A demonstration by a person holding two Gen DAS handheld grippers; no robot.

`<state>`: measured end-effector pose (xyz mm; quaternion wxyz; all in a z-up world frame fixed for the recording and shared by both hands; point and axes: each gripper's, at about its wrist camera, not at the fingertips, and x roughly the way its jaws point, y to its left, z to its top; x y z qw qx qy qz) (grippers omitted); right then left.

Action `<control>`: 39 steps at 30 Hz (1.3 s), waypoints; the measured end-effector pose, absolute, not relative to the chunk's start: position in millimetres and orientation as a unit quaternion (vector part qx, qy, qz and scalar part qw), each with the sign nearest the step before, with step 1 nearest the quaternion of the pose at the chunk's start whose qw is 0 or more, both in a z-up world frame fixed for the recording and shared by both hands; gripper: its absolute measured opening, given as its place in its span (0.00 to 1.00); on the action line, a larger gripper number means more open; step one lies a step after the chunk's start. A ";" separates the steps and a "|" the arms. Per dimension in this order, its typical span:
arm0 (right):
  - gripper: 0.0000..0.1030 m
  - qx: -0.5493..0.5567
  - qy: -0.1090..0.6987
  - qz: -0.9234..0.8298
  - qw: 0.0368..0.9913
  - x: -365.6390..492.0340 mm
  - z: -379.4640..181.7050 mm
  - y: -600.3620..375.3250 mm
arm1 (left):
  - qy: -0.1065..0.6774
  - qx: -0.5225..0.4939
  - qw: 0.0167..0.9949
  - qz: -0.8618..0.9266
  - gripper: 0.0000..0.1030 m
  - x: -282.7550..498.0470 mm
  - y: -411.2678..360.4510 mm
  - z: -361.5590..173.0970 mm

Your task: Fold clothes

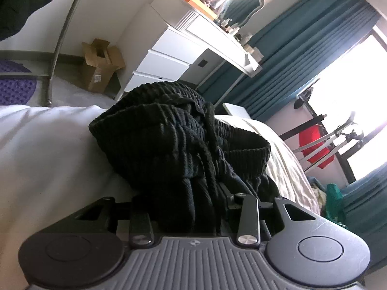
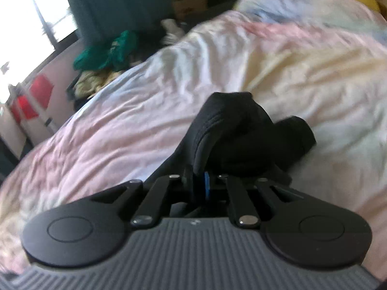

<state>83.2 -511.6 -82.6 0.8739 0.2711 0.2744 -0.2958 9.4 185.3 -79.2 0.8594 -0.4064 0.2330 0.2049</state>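
While bunched, black garment (image 1: 179, 145) in both grippers

A black ribbed garment (image 1: 183, 140) bunches up from the left gripper (image 1: 193, 207), whose fingers are buried in the cloth, over a white bedcover (image 1: 48, 149). Far beyond stands a white chest of drawers (image 1: 169, 55) with a cluttered top and a mirror (image 1: 239, 2), an open cardboard box (image 1: 100, 62) on the floor to its left. Teal curtains (image 1: 302, 48) frame a bright window (image 1: 358, 91) at right, near a red item (image 1: 316, 147) on a rack.
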 end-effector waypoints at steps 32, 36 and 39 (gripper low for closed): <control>0.84 0.330 0.277 -0.245 0.869 41.3 -61.7 -452.3 | 0.370 -0.053 0.927 -0.002 0.67 183.8 155.5 -13.3; 0.84 0.342 0.283 -0.253 0.860 55.1 -75.2 -455.5 | 0.417 -0.037 0.908 0.021 0.66 229.0 174.3 -45.9; 0.86 0.334 0.286 -0.265 0.858 62.4 -81.2 -453.4 | 0.434 -0.089 0.896 -0.025 0.49 241.8 187.4 -55.3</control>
